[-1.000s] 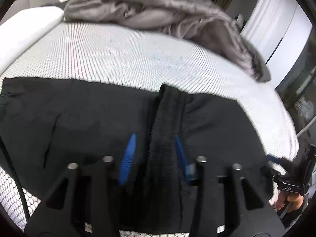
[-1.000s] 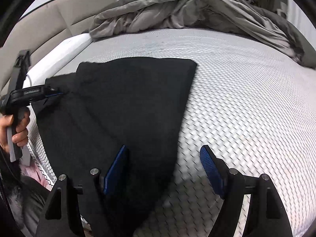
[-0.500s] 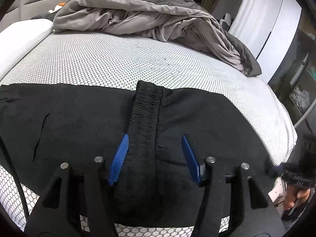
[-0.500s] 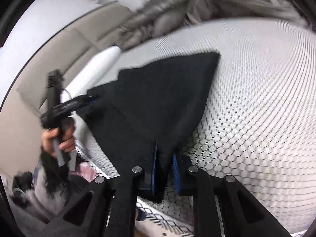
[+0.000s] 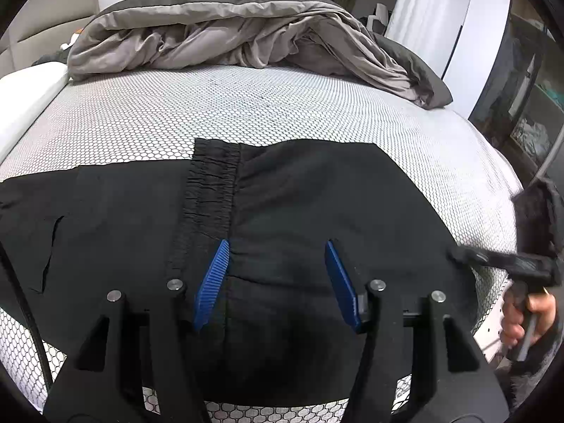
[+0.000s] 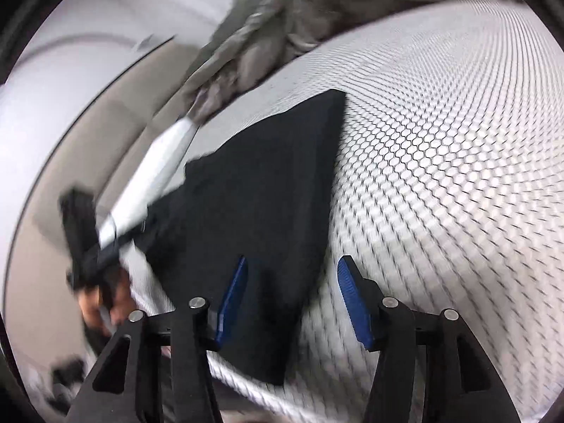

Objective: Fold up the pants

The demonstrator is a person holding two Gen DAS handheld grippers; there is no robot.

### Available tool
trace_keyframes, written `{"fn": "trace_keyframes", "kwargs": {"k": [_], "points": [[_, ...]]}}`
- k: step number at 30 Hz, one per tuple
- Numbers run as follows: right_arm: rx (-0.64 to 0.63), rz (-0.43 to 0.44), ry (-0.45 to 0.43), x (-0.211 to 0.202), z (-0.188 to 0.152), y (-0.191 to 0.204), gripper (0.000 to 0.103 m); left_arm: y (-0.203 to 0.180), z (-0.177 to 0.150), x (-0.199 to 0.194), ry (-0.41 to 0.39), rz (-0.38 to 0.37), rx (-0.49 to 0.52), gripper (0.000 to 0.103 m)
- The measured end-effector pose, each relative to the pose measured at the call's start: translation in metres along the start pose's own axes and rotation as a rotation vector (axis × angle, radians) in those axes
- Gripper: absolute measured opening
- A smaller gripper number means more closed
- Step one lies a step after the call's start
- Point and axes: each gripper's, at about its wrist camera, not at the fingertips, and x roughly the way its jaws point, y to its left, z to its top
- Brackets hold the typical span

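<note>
Since earlier: right gripper (image 6: 292, 299) jaws reopened, apart astride pants (image 6: 261, 218) edge | left gripper (image 5: 276, 282) open over pants | one duvet (image 5: 225, 31), upper frame

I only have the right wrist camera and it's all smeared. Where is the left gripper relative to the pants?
Observer: The left gripper hangs open just above the pants. Its jaws have just opened a little and pinch nothing.
Operator: Where's the waistband?
Observer: The gathered waistband runs from the pants' far edge back toward that gripper's left-hand finger.
Operator: Anything on the part beyond my view?
Observer: A pocket slit gapes slightly near the picture's left edge.
</note>
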Motion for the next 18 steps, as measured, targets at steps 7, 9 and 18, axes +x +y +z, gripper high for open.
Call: {"fn": "trace_keyframes", "kwargs": {"k": [7, 9, 18], "points": [[-0.068, -0.187, -0.015, 0.011, 0.032, 0.011, 0.029, 0.01, -0.005, 0.007, 0.008, 0.062, -0.01, 0.054], [-0.092, -0.247, -0.055, 0.0, 0.025, 0.013, 0.038, 0.009, -0.007, 0.002, 0.006, 0.052, 0.012, 0.054], [-0.385, -0.204, -0.125, -0.006, -0.011, 0.102, 0.042, -0.029, -0.028, 0.006, 0.029, -0.114, 0.243, 0.054]]}}
